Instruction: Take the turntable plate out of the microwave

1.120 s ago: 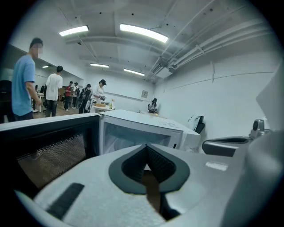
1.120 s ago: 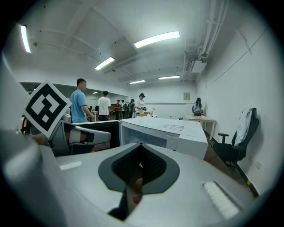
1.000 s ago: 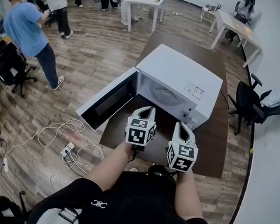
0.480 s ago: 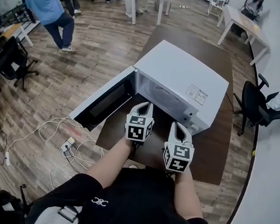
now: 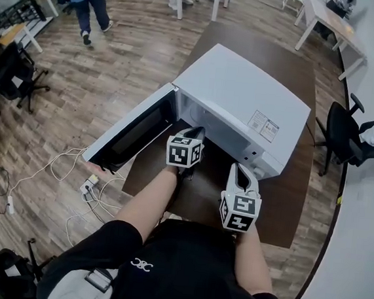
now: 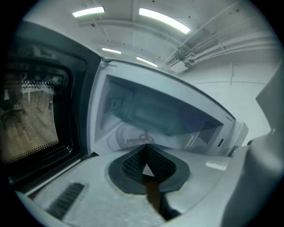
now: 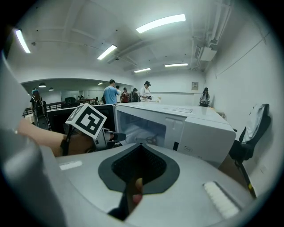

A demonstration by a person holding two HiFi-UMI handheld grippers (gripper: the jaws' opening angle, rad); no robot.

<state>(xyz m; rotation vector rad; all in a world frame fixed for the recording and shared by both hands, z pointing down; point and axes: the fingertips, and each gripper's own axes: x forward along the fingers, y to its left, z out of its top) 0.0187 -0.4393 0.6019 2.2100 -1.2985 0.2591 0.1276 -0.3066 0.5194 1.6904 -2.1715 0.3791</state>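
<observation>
A microwave (image 5: 244, 98) stands on a dark brown table (image 5: 280, 210), its door (image 5: 132, 134) swung wide to the left of both tongs. The left tongs (image 5: 194, 133), jaws pressed together and empty, point slightly downward at the mouth of the oven. The glass turntable plate (image 6: 122, 133) lies on the cavity floor straight ahead of them, not yet touched. The right tongs (image 5: 241, 170), also closed on nothing, hang further back, before the control-panel side and apart from the oven.

The reach looks barely begun. To do it well, the left jaws would need to open before they get to the plate, come in low and level, and take the near rim squarely. Glass is slick, so a firm bite and a small lift clear of the centre hub before drawing back seems wise. The right tongs could steady the other side once the plate clears the opening.

Much is masked. From above, the oven's roof covers nearly all the cavity. In the left gripper view the tongs' own body cuts off the plate's near rim, and clear glass on a white floor makes its edge hard to trace. In the right gripper view the left marker cube (image 7: 86, 119) and hand block part of the opening.
</observation>
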